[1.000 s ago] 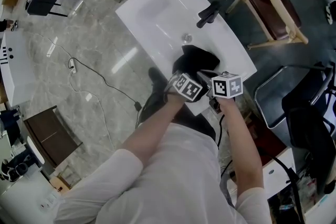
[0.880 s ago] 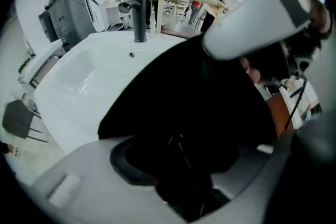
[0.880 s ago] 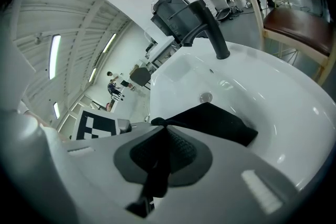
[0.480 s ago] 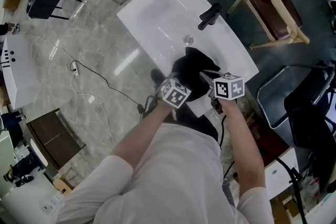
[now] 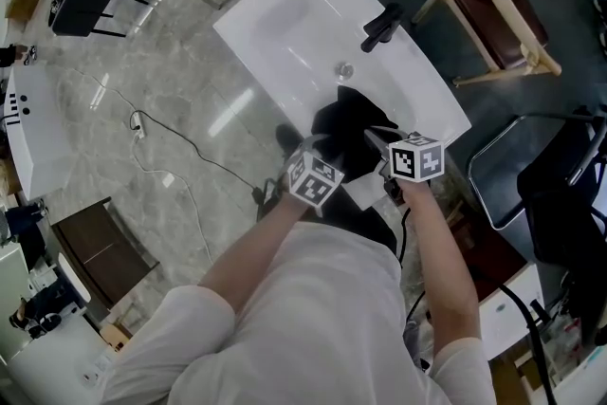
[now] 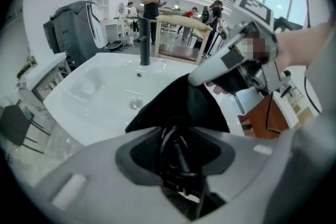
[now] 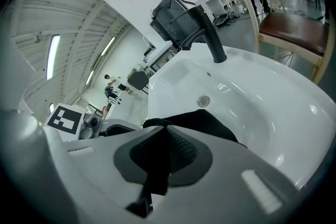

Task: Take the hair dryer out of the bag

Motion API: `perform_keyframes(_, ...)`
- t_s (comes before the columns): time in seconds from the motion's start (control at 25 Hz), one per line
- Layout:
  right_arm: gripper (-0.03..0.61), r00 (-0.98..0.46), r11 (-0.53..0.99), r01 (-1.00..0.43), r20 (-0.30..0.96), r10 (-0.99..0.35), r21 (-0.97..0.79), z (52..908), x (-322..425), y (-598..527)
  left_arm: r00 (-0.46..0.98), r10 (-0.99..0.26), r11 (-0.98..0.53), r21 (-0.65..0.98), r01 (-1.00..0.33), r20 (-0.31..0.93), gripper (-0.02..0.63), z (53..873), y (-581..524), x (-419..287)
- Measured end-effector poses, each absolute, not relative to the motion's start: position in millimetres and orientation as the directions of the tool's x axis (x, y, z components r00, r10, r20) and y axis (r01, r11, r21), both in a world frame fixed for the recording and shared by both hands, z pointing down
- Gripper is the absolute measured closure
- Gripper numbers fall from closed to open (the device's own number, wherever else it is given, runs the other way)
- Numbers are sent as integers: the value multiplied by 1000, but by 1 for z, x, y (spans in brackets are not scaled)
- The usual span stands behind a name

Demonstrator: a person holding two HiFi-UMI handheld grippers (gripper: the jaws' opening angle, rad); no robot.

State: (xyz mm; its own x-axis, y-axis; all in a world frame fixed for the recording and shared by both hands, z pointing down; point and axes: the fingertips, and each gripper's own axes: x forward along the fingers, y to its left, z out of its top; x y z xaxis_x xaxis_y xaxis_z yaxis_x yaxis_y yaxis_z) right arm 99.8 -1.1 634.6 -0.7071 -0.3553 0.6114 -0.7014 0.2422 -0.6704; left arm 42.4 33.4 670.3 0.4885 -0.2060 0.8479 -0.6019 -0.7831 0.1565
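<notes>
The black bag [image 5: 343, 117] lies on the near right rim of the white sink [image 5: 285, 24]. The right gripper [image 7: 160, 165] is clamped tight on a fold of its fabric. The left gripper [image 5: 318, 156], just left of the bag, has just been narrowing its jaws and grips a looped black cord [image 6: 176, 152]; the hair dryer itself stays hidden
</notes>
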Motion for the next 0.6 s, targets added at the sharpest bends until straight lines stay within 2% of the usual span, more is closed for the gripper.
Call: perform_keyframes(0.6,563,-692,252,-718,626,-360,-649,637,88,4,512,-229,-805,135,-577,828,456,644,44,19)
